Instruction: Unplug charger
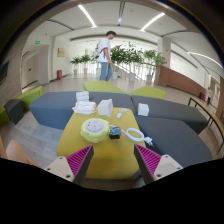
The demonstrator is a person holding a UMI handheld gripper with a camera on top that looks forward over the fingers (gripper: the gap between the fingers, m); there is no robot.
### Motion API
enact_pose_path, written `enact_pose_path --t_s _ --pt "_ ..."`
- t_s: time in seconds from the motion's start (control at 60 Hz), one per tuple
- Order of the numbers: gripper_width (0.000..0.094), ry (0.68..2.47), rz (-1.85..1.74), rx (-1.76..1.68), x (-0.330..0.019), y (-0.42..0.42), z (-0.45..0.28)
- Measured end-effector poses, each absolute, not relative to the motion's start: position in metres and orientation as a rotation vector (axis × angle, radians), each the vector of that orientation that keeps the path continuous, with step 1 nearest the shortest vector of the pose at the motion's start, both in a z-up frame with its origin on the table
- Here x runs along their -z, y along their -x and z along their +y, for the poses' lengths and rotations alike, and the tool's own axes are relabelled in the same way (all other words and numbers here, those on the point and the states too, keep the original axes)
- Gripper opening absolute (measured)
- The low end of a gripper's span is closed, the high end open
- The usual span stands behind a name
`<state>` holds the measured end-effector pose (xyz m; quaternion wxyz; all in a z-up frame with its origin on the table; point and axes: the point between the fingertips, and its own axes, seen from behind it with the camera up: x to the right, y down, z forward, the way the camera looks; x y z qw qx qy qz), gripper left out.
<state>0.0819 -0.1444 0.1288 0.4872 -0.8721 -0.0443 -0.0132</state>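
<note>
A yellow table (105,150) lies ahead of my gripper (113,160). On it, beyond the fingers, a small dark charger-like block (115,131) sits next to a coil of white cable (134,134). A round pale green and white thing (94,127) lies left of them. My fingers are open, their pink pads (80,159) spread wide over the near part of the table. Nothing is between them.
Grey sofa seats (60,108) surround the table, with white boxes (83,100) on the left one and a white box (143,108) on the right. A person (104,58) stands far back near green plants (135,55). A green cushion (30,97) lies left.
</note>
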Motion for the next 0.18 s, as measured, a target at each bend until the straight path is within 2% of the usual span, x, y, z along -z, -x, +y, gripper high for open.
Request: enact_pose_path --t_s 0.183 --pt "0.085 2.142 -0.033 -0.026 -0.101 -0.092 -0.141"
